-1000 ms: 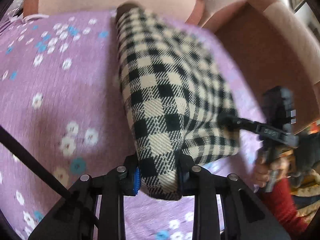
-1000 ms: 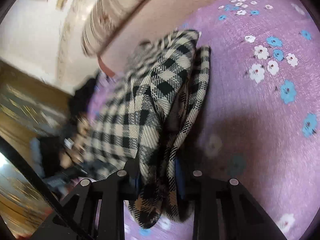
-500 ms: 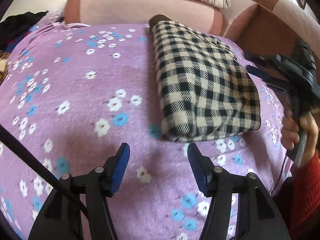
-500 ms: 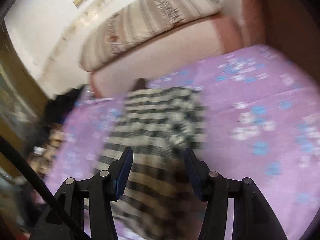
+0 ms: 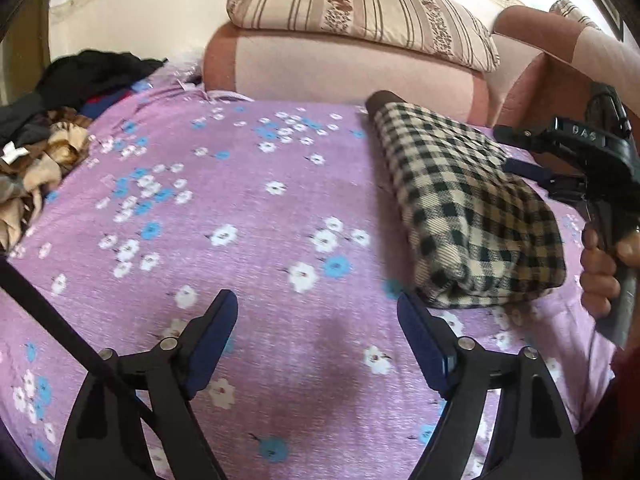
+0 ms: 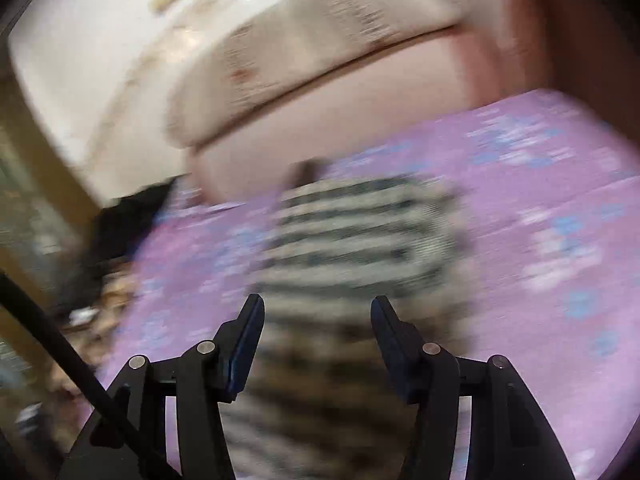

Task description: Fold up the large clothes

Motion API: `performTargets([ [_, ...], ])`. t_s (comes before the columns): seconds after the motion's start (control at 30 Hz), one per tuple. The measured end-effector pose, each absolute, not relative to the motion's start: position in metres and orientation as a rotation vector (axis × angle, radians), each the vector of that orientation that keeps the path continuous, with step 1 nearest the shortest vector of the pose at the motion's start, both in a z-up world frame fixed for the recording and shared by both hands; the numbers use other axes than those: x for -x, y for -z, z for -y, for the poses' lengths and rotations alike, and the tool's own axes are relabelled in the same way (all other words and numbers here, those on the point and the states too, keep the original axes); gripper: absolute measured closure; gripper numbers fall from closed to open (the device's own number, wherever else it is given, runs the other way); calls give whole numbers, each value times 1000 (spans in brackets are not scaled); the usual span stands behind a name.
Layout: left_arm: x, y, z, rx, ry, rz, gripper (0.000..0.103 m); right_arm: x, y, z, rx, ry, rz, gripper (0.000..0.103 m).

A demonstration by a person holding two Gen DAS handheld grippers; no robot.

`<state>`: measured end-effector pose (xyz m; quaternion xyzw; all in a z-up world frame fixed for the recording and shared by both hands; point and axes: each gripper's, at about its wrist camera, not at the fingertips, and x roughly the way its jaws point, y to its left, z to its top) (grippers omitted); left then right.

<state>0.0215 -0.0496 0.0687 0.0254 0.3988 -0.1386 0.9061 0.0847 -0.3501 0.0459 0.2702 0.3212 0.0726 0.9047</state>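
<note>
A folded black-and-cream checked garment (image 5: 468, 216) lies on the purple flowered bed cover (image 5: 240, 240), at the right in the left wrist view. My left gripper (image 5: 318, 312) is open and empty, above the bare cover to the left of the garment. My right gripper (image 5: 520, 156) shows at the right edge of that view, held in a hand above the garment's far side. In the blurred right wrist view, the right gripper (image 6: 316, 316) is open and empty, with the garment (image 6: 360, 232) in front of and below it.
A pile of dark and tan clothes (image 5: 44, 128) lies at the bed's far left. A pink sofa back (image 5: 340, 68) with a striped cushion (image 5: 360, 12) runs behind the bed. A pink armrest (image 5: 560, 72) stands at the right.
Both grippers let go of the checked garment and opened. Both drew back from it. The garment now lies folded on the cover.
</note>
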Motion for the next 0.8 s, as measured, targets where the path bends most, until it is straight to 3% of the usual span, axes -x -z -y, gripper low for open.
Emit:
performTargets([
  [0.17, -14, -78, 43, -133, 192, -693, 9, -114, -9, 299, -641, -424, -811, 42],
  [0.53, 4, -117, 21, -56, 117, -556, 8, -90, 23, 258, -699, -587, -933, 42],
  [0.8, 42, -146, 23, -75, 141, -488, 5, -32, 29, 237, -573, -528, -1008, 41],
])
